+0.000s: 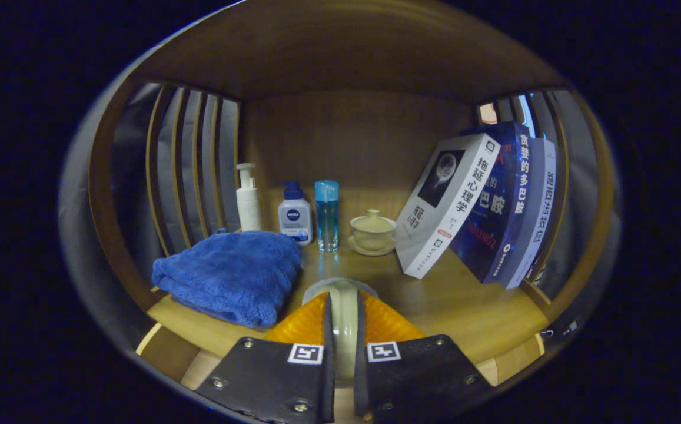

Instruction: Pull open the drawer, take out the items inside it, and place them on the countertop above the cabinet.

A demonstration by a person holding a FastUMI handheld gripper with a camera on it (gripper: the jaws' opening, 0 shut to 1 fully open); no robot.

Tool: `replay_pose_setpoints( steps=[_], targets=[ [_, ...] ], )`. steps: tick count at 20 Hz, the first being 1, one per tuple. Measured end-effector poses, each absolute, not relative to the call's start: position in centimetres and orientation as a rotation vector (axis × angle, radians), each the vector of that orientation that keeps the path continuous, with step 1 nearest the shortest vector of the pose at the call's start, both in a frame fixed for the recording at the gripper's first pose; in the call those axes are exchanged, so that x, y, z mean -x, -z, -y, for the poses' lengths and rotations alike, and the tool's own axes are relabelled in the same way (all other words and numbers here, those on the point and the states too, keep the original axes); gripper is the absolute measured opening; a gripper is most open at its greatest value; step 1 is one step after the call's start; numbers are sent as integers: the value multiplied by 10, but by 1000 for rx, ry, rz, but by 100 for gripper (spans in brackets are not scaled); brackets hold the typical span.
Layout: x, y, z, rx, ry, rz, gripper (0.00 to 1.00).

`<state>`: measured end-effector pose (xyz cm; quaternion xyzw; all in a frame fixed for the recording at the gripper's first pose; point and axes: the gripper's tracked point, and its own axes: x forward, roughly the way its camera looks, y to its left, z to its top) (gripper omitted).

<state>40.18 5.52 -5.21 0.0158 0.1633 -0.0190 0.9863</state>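
Pinched between the hand-held gripper (343, 347) fingers, a pale round-rimmed cup (343, 315) stands edge-on, its body hidden; blue towel (231, 274) beyond-left.

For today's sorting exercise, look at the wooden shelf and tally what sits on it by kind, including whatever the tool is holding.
Bottles: 3 (pump bottle, white bottle, blue bottle)
Books: 3 (white book, dark blue book, pale book)
Towels: 1 (blue towel)
Lidded cups on a saucer: 1
Pale round items clamped in the tool: 1
Total: 9
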Motion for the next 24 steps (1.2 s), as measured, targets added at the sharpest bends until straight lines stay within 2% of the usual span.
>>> replay_pose_setpoints(
  steps=[6, 10, 15, 19, 24],
  targets=[
    [-417, 53, -51, -43, 72, -310, 13],
    [-415, 51, -52, -12, 66, -287, 19],
    [-411, 41, -54, -23, 61, -256, 21],
    [-388, 11, -52, -47, 59, -177, 24],
    [-317, -8, -64, -48, -11, -139, 23]
  ],
)
